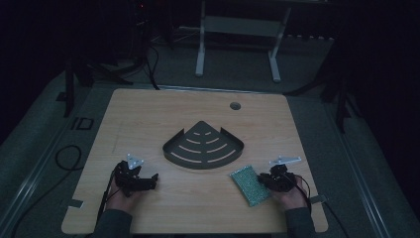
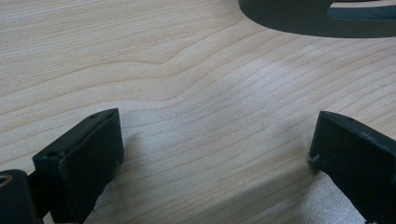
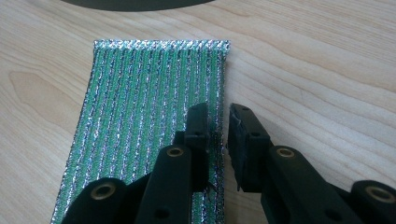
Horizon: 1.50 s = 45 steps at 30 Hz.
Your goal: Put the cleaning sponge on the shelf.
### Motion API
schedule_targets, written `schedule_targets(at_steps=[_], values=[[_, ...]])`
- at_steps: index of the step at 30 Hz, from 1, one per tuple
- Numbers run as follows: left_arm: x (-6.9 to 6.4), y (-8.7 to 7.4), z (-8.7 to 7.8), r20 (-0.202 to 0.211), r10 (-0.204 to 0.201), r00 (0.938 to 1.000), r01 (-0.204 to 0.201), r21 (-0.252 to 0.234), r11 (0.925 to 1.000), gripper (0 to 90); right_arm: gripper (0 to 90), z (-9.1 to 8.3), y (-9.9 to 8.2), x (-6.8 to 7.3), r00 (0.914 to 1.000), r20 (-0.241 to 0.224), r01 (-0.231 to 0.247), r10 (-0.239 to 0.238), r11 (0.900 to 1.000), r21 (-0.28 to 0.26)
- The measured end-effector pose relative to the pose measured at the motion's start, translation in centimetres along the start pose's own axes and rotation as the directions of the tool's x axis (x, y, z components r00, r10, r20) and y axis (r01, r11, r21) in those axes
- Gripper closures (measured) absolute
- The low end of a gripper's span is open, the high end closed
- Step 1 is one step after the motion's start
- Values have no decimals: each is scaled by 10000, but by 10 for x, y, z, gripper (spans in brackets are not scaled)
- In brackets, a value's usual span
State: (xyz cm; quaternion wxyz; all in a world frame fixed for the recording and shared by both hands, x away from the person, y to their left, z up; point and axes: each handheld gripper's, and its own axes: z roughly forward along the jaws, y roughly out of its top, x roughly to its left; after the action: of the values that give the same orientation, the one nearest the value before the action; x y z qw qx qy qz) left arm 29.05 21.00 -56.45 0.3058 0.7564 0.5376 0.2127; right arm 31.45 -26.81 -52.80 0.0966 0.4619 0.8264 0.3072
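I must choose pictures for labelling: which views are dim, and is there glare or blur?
High view: very dim, room nearly black, table readable. Left gripper view: bright, soft glare on the wood, shadows beside the jaws. Right gripper view: bright, sponge sparkles sharply, the near jaws slightly soft.

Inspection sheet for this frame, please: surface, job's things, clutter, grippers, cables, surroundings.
Surface: light wood table, a round hole near its far edge.
Job's things: dark slotted corner shelf lying flat mid-table; glittery green sponge flat at the near right, apart from the shelf.
Clutter: nothing seen.
Grippers: left gripper open over bare wood near the shelf's rim; right gripper pinching the sponge's right edge, jaws nearly closed.
Cables: one trails from each gripper; a loop lies on the floor left of the table.
Surroundings: dim room, grey floor, a white stand beyond the table.
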Motion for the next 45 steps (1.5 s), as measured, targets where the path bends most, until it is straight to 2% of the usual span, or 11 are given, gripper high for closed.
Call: schedule_targets(at_steps=[7, 13, 18, 25, 39, 45], values=[[0, 0, 0, 2, -4, 10000, 4, 1, 10000, 30, 778, 1, 6, -3, 9997, -221, 120, -112, 9992, 384], [0, 0, 0, 0, -7, 10000, 7, 0, 10000, 30, 773, 2, 14, -5, 9987, -403, 349, -312, 9949, 946], [0, 0, 0, 3, -10, 10000, 10, 1, 10000, 30, 767, 3, 20, -6, 9964, -549, 714, -643, 9878, 1386], [0, 0, 0, 2, -12, 10000, 12, 1, 10000, 30, 746, 3, 26, -9, 9939, -894, 797, -639, 9793, 1862], [0, 0, 0, 2, -16, 10000, 16, 1, 10000, 30, 728, -2, 26, -11, 9931, -1132, -68, 323, 9757, 2192], [0, 0, 0, 3, -18, 10000, 18, 0, 10000, 30, 733, 2, 28, -13, 9905, -1204, -337, 669, 9653, 2590]])
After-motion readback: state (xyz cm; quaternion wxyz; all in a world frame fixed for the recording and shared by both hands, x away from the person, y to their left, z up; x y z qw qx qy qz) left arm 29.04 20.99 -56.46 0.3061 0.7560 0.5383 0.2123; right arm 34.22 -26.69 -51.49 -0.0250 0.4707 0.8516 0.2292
